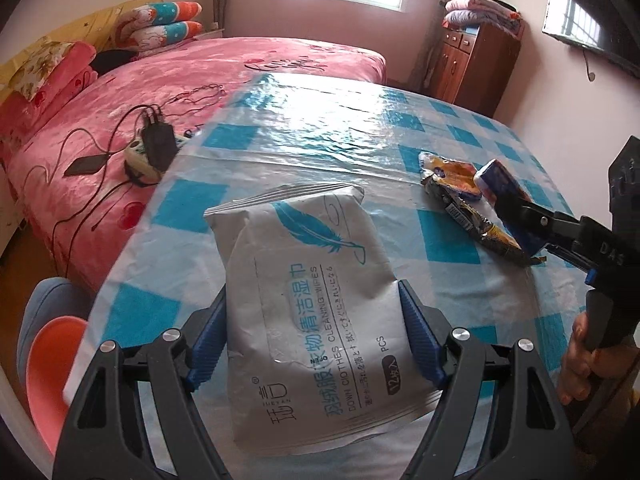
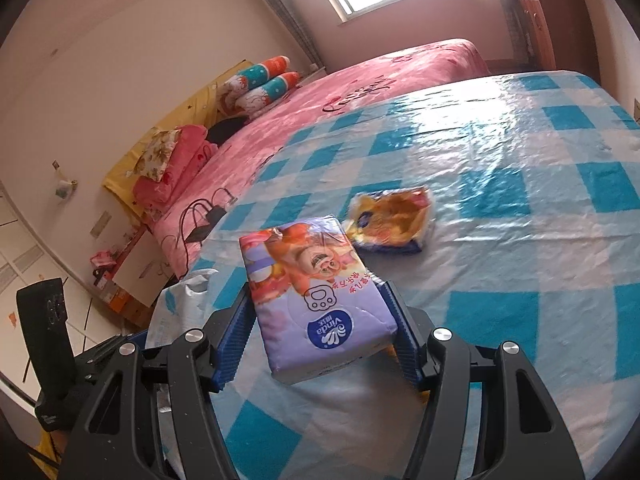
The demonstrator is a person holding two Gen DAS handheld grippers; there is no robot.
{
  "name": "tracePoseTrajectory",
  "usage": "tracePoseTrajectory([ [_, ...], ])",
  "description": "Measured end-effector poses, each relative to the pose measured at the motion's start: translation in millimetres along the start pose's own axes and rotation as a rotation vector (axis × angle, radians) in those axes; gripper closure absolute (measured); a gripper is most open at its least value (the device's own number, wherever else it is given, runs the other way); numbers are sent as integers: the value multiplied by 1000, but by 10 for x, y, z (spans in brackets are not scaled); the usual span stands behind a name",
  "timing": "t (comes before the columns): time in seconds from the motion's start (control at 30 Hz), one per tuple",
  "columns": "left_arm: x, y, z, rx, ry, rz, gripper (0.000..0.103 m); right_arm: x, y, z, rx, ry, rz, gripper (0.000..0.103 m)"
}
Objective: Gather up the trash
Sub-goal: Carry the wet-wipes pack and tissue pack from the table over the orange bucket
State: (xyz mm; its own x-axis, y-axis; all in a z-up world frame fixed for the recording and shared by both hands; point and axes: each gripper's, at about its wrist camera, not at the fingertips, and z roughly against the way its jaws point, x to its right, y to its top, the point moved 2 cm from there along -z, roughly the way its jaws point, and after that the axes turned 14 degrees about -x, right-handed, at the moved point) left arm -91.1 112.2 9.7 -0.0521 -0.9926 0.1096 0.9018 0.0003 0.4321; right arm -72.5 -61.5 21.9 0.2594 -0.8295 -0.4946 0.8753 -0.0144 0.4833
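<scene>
- Trash sits in both claws: the left claw is clamped on a white wipes pack, the right claw on a purple tissue pack.
- Both look lifted, so the carrying-off step is in hand.
- Beyond the right claw, a crinkled yellow wrapper lies on the glossy checked surface, probably next.
- Packs are soft, slick film.

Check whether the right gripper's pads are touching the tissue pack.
Touching. The right wrist view shows the right gripper with both blue pads pressed against the tissue pack sides.
</scene>
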Motion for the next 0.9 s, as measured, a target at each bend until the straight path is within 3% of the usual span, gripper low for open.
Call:
tracePoseTrajectory([
  [0.47, -554, -261, 223, 31, -38, 78, 24, -640, -117, -107, -24, 65, 73, 40],
  [0.9, -1216, -578, 433, 63, -47, 183, 24, -1400, -270, -491, -164, 189, 134, 40],
])
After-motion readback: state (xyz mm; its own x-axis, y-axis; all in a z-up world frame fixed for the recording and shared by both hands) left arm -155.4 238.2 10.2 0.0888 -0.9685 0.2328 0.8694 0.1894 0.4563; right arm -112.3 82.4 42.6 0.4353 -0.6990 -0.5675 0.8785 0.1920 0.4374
